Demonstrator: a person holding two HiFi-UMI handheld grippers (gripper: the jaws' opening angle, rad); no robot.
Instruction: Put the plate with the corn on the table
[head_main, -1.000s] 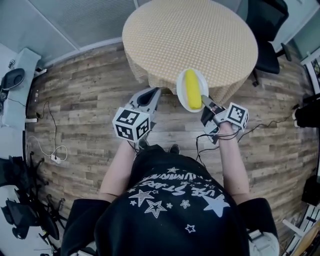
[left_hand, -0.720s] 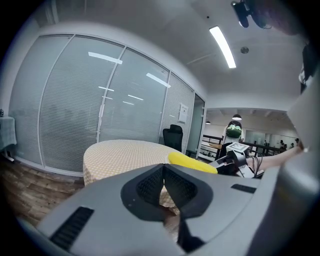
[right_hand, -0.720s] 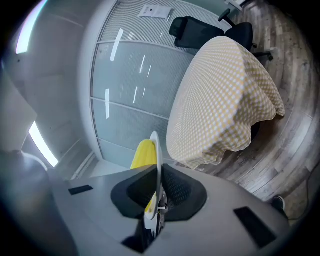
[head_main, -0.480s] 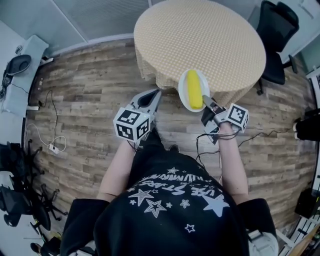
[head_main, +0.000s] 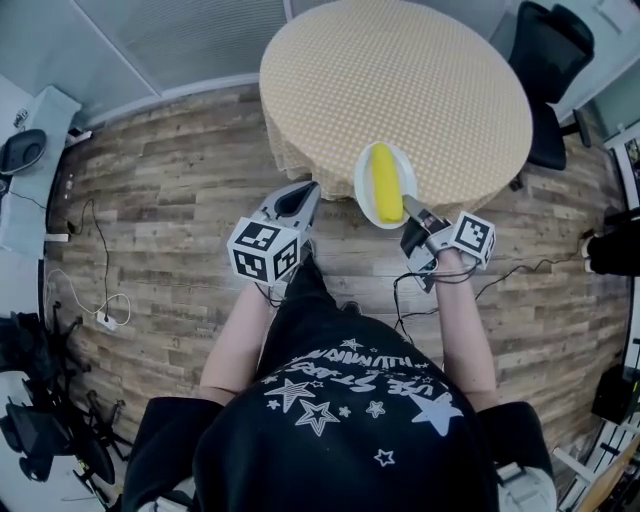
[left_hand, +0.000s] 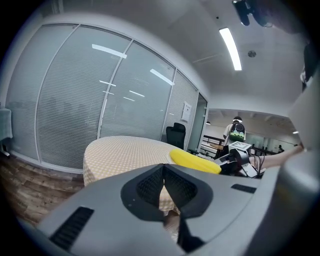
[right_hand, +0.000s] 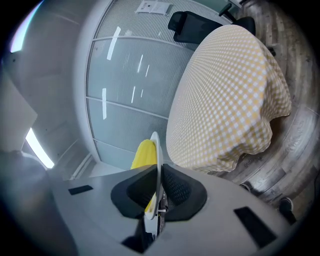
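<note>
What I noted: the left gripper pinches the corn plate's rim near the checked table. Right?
Wrong gripper: the right gripper pinches the plate by its rim, clear in the right gripper view; the left gripper is shut on nothing. The rest holds.

Bright yellow corn cob (head_main: 385, 182), plain white round plate (head_main: 362, 187). The round table's cloth (head_main: 400, 80) shows a fine beige-and-white check, the wood-plank flooring (head_main: 170, 200) streaky grey-brown, the black shirt (head_main: 340, 430) scattered with white stars.

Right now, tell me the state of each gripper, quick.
Left gripper: jaws shut, nothing between them.
Right gripper: jaws shut on the rim of the plate, corn lying on it.
</note>
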